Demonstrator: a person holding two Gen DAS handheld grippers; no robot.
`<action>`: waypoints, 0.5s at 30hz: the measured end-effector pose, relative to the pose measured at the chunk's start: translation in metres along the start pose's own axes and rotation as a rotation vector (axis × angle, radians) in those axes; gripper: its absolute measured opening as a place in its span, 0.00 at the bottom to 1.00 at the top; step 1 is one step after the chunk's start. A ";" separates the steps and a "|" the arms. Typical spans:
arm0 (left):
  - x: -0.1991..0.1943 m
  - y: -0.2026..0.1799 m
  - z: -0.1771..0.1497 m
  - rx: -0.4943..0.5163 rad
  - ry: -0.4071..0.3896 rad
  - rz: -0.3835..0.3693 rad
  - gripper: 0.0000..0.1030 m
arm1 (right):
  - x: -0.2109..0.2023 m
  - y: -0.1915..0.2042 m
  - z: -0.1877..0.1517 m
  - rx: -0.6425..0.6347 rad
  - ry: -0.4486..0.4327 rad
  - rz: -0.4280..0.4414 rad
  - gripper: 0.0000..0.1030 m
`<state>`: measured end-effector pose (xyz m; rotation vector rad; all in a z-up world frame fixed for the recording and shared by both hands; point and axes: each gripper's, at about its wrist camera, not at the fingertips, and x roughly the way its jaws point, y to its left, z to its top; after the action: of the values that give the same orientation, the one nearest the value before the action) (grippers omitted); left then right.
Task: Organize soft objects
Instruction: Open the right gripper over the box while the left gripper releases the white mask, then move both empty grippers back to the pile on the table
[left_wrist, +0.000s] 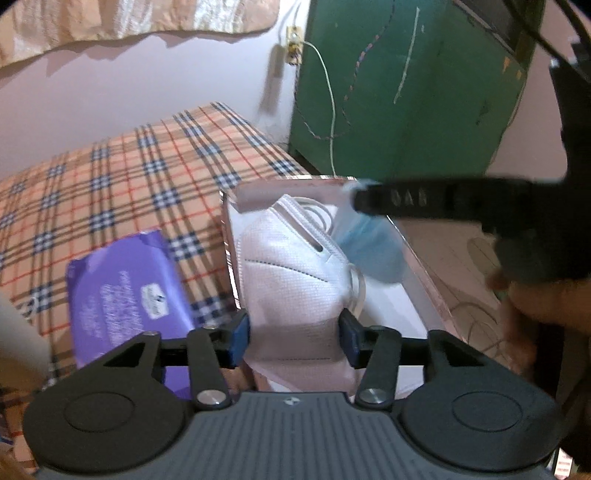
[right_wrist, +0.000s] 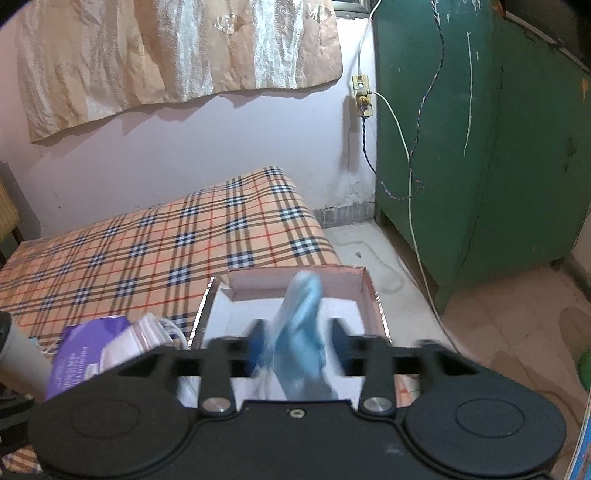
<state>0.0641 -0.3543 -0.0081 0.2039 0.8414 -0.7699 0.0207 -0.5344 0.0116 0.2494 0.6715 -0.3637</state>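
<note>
The white mask (left_wrist: 291, 280), a quilted, folded fabric shell with elastic loops, lies in our open cardboard box (left_wrist: 231, 258), between the left gripper (left_wrist: 293, 338) pads, which seem to touch it only lightly; we cannot tell whether they grip. Our right gripper (right_wrist: 295, 341) stands wide around a blurred blue mask in crinkly plastic (right_wrist: 301, 332), over the box. A glossy purple packet (left_wrist: 125, 291) is partly hidden on the plaid cloth (left_wrist: 110, 177).

Plaid-covered bed (right_wrist: 166, 240), open cardboard box (right_wrist: 369, 288) at its near corner, purple packet (left_wrist: 129, 288) just beside it
</note>
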 end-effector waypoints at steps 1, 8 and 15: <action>0.002 -0.001 -0.001 0.005 0.006 -0.009 0.56 | 0.001 -0.002 0.000 -0.001 -0.007 -0.003 0.77; 0.002 0.001 -0.010 0.013 0.028 -0.059 0.62 | -0.002 -0.032 -0.008 0.056 -0.036 -0.031 0.77; -0.010 0.006 -0.015 0.011 -0.002 -0.065 0.66 | -0.011 -0.070 -0.049 0.143 -0.149 -0.216 0.77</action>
<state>0.0550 -0.3380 -0.0109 0.1861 0.8456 -0.8350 -0.0426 -0.5784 -0.0256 0.2831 0.5269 -0.6319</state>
